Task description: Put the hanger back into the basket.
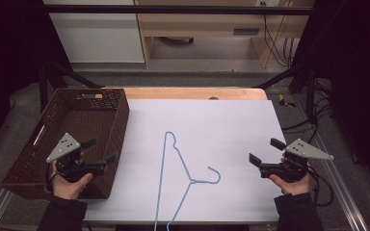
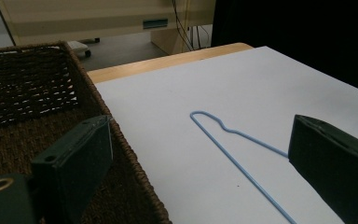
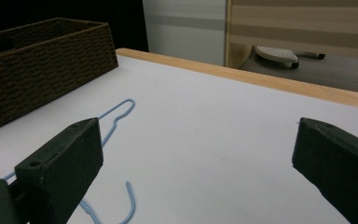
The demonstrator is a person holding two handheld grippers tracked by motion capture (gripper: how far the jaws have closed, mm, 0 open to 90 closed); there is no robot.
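High view: the left gripper [image 1: 100,150], held in a person's hand [image 1: 70,185], hangs over the near right corner of a brown woven basket [image 1: 38,159], its jaws spread wide with nothing between them. Across the white tabletop [image 1: 231,130], the right gripper [image 1: 266,150] hovers near the right edge, its jaws likewise parted and empty. Between the two grippers, apart from both, a light-blue wire hanger [image 1: 176,178] lies flat on the tabletop, its hook curling toward the right gripper and one long loop stretching away from the person. Left gripper view: the hanger [image 2: 233,149] runs ahead between the two jaws, the basket's wall [image 2: 121,154] just beneath the left jaw. Right gripper view: the hanger [image 3: 116,116] lies ahead and left, beyond the left jaw, with the basket [image 3: 42,84] farther off.
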